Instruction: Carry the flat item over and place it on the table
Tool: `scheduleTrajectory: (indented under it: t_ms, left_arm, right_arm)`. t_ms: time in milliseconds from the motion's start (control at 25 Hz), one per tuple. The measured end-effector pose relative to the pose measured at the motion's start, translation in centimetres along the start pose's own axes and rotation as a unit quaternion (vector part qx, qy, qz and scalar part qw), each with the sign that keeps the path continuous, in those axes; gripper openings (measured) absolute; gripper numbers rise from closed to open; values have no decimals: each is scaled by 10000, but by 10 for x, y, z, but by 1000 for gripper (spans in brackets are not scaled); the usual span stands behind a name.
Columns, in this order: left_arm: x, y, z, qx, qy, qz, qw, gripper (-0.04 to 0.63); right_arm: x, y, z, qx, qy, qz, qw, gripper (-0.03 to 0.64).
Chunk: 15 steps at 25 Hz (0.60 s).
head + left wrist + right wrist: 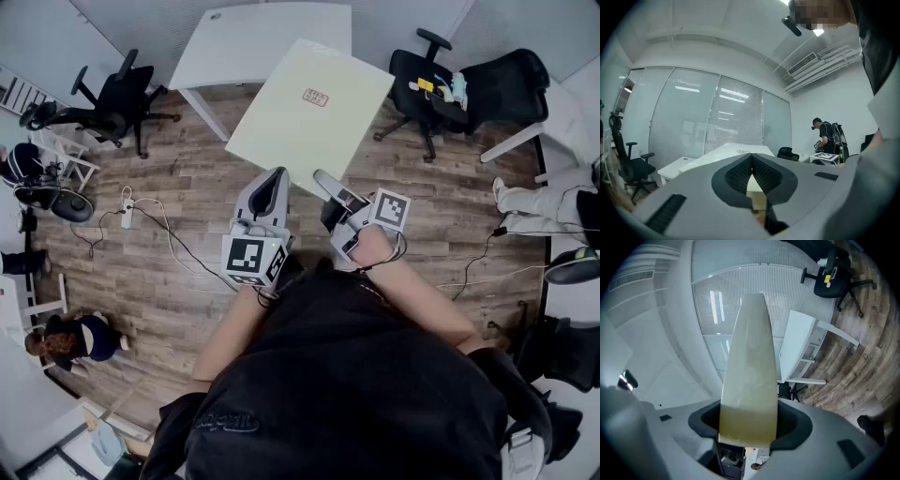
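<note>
The flat item is a pale yellow-green board (309, 108) with a small red label, held level above the wood floor. My right gripper (325, 180) grips its near edge. In the right gripper view the board's thick edge (750, 362) fills the gap between the jaws, which press on both faces. My left gripper (275, 176) sits just left of it, its tips at the board's near edge. In the left gripper view its pads (740, 176) meet at the tip, and the board (736, 152) stretches away beyond them. Contact between the left tips and the board is not visible.
A white table (253, 42) stands just beyond the board. Black office chairs stand at the left (112, 98) and right (441, 84). A power strip with cables (128, 217) lies on the floor. A person (544, 202) sits at the right, another (75, 337) at the lower left.
</note>
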State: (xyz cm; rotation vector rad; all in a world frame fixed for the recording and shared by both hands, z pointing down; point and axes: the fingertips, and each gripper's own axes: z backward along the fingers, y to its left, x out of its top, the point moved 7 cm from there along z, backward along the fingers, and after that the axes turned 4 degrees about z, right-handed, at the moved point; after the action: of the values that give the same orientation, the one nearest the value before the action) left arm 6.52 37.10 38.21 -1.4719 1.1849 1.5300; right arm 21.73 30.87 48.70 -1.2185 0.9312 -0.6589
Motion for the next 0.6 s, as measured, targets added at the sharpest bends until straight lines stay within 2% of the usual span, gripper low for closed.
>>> scheduleTrajectory:
  t_ms: [360, 600]
  left_arm:
    - [-5, -2, -3, -3, 41, 28, 10000, 14]
    - [-10, 2, -4, 4, 79, 41, 10000, 14]
  right_arm:
    - [1, -3, -1, 62, 70, -124, 9999, 291]
    - [-2, -11, -4, -76, 122, -144, 9998, 291]
